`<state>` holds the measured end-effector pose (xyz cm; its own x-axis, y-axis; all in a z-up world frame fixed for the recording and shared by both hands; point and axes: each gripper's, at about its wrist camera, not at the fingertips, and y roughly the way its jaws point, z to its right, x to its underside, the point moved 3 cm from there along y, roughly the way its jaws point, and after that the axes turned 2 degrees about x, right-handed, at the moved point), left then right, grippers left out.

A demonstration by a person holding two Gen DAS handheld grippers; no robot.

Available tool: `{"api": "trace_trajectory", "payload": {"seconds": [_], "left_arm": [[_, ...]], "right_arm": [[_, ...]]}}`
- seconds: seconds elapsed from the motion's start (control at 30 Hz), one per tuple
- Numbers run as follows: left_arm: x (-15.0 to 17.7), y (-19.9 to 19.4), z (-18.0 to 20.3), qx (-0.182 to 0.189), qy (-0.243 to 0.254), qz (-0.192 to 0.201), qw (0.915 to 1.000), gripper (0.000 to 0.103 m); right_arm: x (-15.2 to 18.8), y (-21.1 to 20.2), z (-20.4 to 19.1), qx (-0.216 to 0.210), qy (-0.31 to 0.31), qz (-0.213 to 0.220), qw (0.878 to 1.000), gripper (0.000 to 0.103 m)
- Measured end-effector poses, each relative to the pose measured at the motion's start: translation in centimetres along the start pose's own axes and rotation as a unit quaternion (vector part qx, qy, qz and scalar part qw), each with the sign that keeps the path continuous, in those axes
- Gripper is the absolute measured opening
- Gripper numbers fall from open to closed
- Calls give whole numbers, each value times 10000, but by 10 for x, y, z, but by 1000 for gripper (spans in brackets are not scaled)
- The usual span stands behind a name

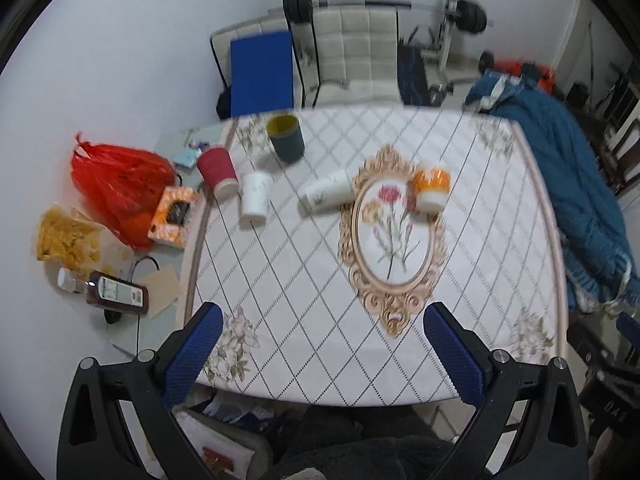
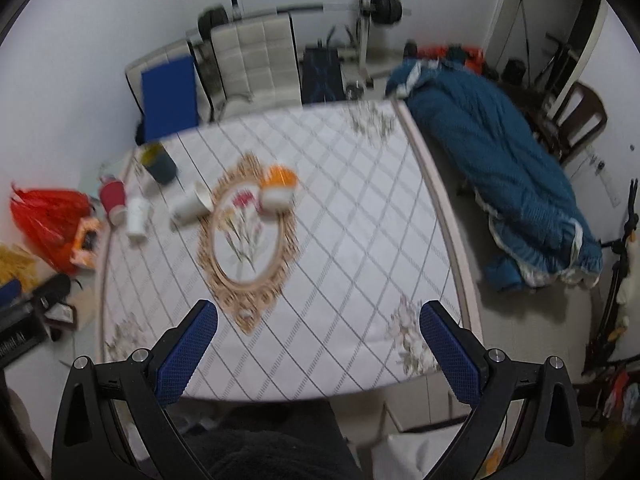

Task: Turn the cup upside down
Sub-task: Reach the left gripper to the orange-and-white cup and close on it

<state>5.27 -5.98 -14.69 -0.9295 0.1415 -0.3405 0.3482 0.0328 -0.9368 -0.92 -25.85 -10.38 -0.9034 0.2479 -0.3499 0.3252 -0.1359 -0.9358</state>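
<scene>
Lying sideways, white cup (image 1: 329, 196), empty.

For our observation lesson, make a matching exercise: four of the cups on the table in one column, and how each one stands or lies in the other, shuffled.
Things:
1. dark cup with yellow inside
2. red cup
3. orange and white cup
4. white cup nearest the oval flower picture

States:
A. lying on its side
B. upright, mouth up
C. upside down, at the left edge of the cloth
D. upside down, on the frame of the oval picture

Pairs: 1-B, 2-C, 3-D, 4-A
</scene>
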Motion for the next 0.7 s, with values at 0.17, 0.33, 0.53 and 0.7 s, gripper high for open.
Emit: {"api": "trace_trajectory", "payload": {"seconds": [0.17,0.33,0.53,0.7], "left_arm": [[4,51,24,-98,37,-390,9992,103],[4,86,47,-156,156,-698,9973,103],[-16,119,69,-168,286,-931,9951,103],[-40,145,83,-141,447,-997,9939,103]], "right_arm": [[27,86,28,141,-79,-717,9973,102],[48,152,52,121,-24,-1255,9920,102],[51,191,69,222,-51,-1580,9872,102],[37,214,73,358,-4,-1663,9854,102]]}}
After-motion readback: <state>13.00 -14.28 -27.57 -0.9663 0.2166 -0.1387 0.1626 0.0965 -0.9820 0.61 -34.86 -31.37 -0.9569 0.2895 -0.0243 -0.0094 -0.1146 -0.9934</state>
